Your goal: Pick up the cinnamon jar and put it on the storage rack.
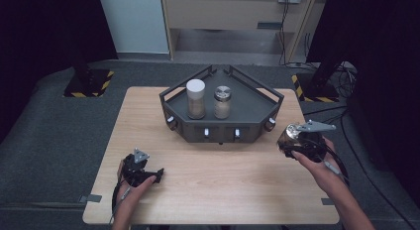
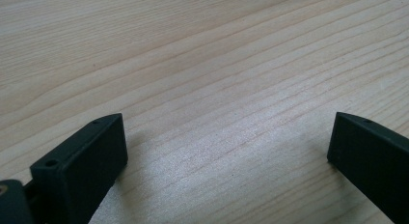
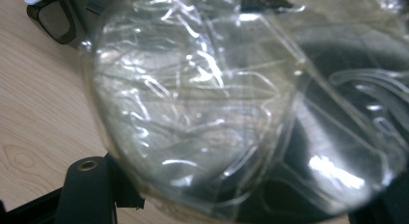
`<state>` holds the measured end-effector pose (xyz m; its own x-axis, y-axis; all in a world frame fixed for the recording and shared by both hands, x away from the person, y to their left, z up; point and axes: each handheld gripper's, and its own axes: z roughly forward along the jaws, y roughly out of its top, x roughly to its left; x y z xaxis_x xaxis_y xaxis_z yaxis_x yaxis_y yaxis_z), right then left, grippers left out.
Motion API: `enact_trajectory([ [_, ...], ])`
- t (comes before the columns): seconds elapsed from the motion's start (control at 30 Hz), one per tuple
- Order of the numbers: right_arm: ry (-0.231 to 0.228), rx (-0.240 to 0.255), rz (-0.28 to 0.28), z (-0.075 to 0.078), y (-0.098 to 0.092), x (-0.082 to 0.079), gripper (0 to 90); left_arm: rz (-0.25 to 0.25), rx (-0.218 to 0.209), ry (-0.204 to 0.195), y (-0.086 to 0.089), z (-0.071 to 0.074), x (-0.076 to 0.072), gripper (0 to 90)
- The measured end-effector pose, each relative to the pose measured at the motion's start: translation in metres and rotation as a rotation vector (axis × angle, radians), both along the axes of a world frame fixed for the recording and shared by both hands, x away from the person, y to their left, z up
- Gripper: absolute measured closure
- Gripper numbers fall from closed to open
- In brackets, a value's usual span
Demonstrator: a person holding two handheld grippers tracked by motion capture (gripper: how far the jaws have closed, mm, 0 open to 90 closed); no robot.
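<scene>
My right gripper (image 1: 288, 139) is off the table by the tray's right front corner, shut on a clear jar (image 1: 289, 134) with a silvery top. In the right gripper view the jar (image 3: 193, 103) sits close up between the jaws of my right gripper (image 3: 236, 195), glossy and see-through. My left gripper (image 1: 157, 174) rests low on the wooden table (image 1: 218, 180) at the front left. Its jaws stand wide apart over bare wood, as the left gripper view shows of my left gripper (image 2: 226, 137).
A dark grey angular tray (image 1: 247, 108) with raised rails stands at the table's far middle. It holds a white-lidded jar (image 1: 196, 98) and a silver-lidded jar (image 1: 222, 102). Its corner (image 3: 53, 21) shows in the right gripper view. Grey floor surrounds the table.
</scene>
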<state>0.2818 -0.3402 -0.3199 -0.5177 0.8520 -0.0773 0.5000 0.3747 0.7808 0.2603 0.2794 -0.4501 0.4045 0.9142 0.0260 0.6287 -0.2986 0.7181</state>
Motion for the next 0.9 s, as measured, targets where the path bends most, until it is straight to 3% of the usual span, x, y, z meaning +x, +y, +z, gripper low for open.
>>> enact_trajectory([
  [0.4, 0.018, 0.010, -0.001, 0.012, 0.002, 0.008, 31.4, 0.000, 0.000, 0.000, 0.000, 0.000, 0.000, 0.0],
  [0.9, -0.011, -0.009, 0.033, 0.036, 0.023, 0.023, 31.4, 0.000, 0.000, 0.000, 0.000, 0.000, 0.000, 0.0],
])
